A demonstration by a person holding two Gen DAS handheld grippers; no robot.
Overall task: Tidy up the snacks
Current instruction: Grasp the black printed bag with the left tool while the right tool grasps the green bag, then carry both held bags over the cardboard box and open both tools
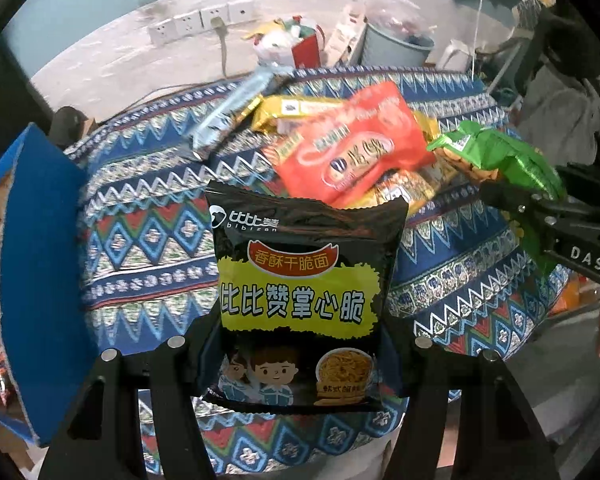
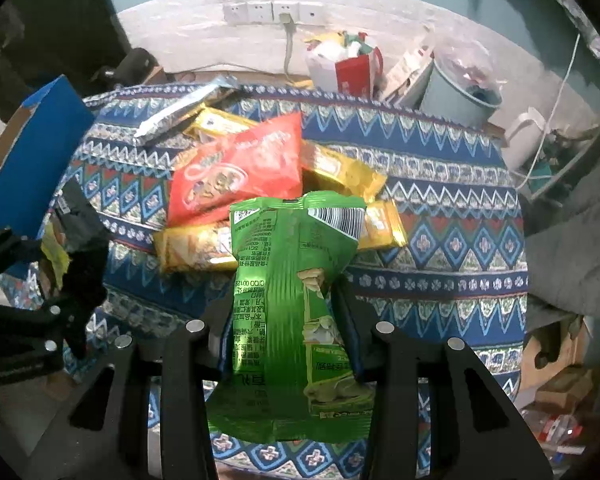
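My left gripper is shut on a black and yellow crispy noodle packet, held upright above the patterned tablecloth. My right gripper is shut on a green snack bag, also lifted off the table; it shows at the right in the left wrist view. A pile of snacks lies behind: a red packet, yellow packets and a silver bar wrapper. The left gripper with its packet shows at the left in the right wrist view.
A blue-lined cardboard box stands at the table's left edge, also in the right wrist view. Behind the table are a grey bin, a red and white bag, a white jug and wall sockets.
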